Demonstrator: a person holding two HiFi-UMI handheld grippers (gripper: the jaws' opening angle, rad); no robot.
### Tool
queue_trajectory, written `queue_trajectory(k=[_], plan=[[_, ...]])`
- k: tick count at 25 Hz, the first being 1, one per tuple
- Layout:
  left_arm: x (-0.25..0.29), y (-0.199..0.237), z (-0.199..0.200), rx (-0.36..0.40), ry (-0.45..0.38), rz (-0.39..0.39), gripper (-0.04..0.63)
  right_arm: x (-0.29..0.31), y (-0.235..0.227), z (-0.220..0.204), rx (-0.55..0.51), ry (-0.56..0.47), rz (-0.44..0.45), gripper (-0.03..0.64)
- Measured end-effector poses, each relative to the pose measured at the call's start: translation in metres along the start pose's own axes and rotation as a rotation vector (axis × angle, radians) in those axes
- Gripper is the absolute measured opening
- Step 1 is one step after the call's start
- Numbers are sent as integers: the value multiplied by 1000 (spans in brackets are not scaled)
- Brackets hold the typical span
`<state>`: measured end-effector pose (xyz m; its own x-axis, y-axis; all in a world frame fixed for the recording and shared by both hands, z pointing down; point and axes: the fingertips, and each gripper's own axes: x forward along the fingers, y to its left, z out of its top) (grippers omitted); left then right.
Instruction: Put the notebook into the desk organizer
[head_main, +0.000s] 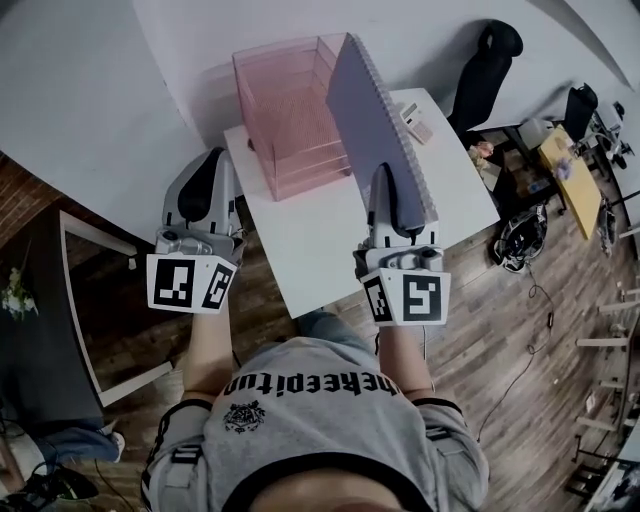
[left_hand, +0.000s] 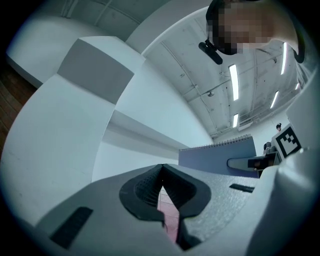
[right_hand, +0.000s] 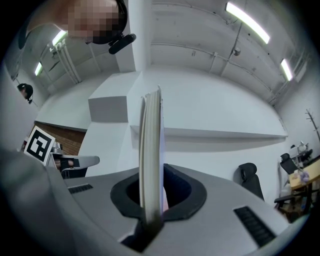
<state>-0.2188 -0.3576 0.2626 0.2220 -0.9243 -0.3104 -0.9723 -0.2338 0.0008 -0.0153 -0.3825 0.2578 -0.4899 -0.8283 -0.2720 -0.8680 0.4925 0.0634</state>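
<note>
1. Our right tool (head_main: 393, 205) is clamped on the notebook (head_main: 372, 125). In the right gripper view the jaws of the right tool (right_hand: 152, 202) press on both faces of the notebook (right_hand: 150, 150), which runs edge-on between them.
2. The notebook is a blue-grey spiral-bound one. It is held up in the air on edge, clear of the table (head_main: 320, 250), and gripped at its near end.
3. In the left gripper view the notebook (left_hand: 220, 156) shows its broad cover, with the wire spiral along the top edge.
4. In the head view its far end overlaps the right wall of the desk organizer (head_main: 258, 130), a see-through pink box standing open-topped at the far part of the white table. We cannot tell whether the notebook is over the opening or just beside it.
5. Our left tool (head_main: 212, 165) is raised at the table's left edge, near the organizer's left side. In the left gripper view the jaw tips of the left tool (left_hand: 161, 192) meet, with nothing held between them.
6. A small white object (head_main: 415, 122) lies on the table to the right of the notebook.
</note>
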Motion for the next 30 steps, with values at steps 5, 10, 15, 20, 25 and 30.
queue_trajectory(k=[5,10,15,20,25,30], plan=[[19,12,-12,10,9,53,3,39,-17,-13,-28,7,41,31],[30,22,-20,22,25,107,3,73,-30,-29,-54,31,77,31],[37,28,-29,36,42,155,3,105,-40,-47,-99,59,113,31],[43,28,-37,43,60,183,3,133,-49,-65,-123,92,125,31],[43,35,-39,54,68,225,3,155,-56,-78,-125,124,118,31],[42,41,-42,65,72,262,3,179,-62,-90,-157,139,120,31]])
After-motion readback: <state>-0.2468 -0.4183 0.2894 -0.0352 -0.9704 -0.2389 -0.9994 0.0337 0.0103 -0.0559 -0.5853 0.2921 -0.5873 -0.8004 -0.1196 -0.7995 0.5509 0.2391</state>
